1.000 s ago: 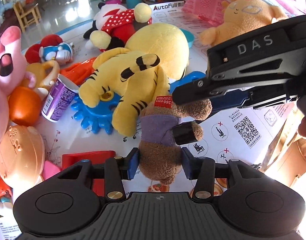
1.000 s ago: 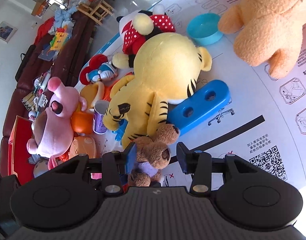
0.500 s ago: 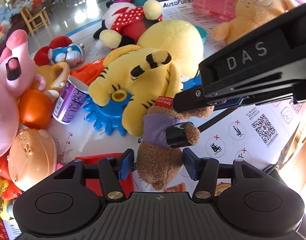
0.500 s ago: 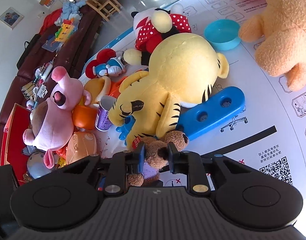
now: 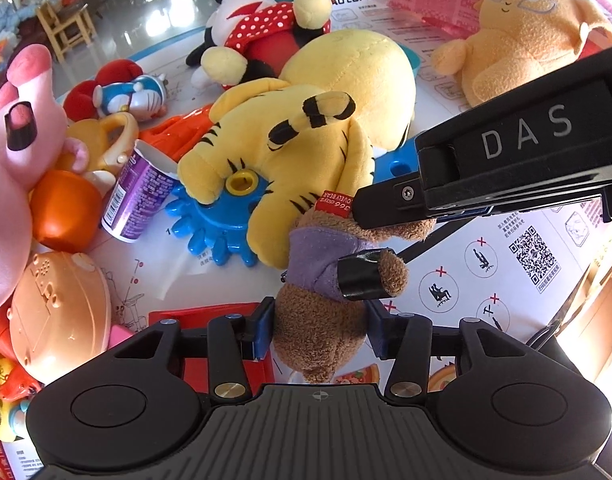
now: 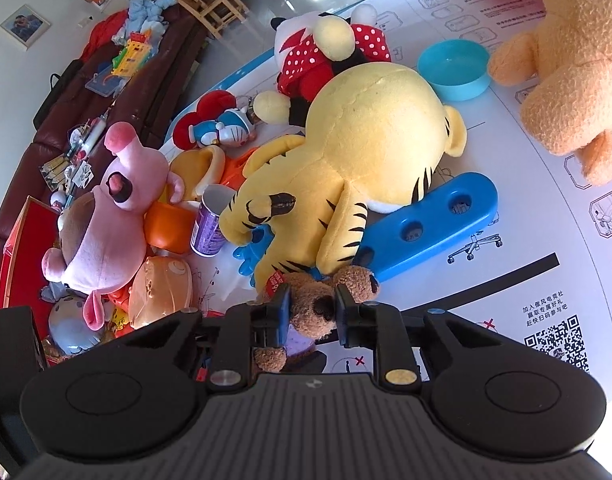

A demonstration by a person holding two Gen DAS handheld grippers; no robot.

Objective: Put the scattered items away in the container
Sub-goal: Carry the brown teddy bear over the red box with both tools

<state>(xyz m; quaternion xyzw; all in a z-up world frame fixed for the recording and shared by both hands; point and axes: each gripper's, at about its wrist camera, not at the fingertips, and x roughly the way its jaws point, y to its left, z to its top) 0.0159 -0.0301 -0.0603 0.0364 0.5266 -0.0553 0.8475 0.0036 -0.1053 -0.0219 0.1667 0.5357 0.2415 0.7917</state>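
Had the small brown bear (image 6: 312,314) pinched at the head by the right gripper (image 6: 314,312), fingers closed in tight against both sides of its face. Showed the same grip from the left wrist view: one black finger above the bear's shoulder, the other under its arm, with the purple shirt just left of them.

Held the left gripper (image 5: 320,330) spread wide around the bear's lower body, one finger on each side. Looked loose rather than squeezing; could not tell whether the blue pad on the left finger (image 5: 261,330) touched the fur.

Found the bear raised off the counter (image 5: 486,300), between the two grippers, its red tag near the leg of the yellow tiger plush (image 5: 306,148).

Found that tiger lying just ahead of the left fingers, sprawled over a blue gear toy (image 5: 221,224). Spotted a purple cup (image 5: 137,196) tipped on its side ahead and to the left, touching the gear toy's far-left side. Saw a blue block with holes (image 6: 430,228) just ahead and right of the right fingers, tucked against the tiger. Noted an orange plush (image 5: 522,28) far ahead to the right, and a red box (image 6: 21,248) well off to the left of the right fingers.
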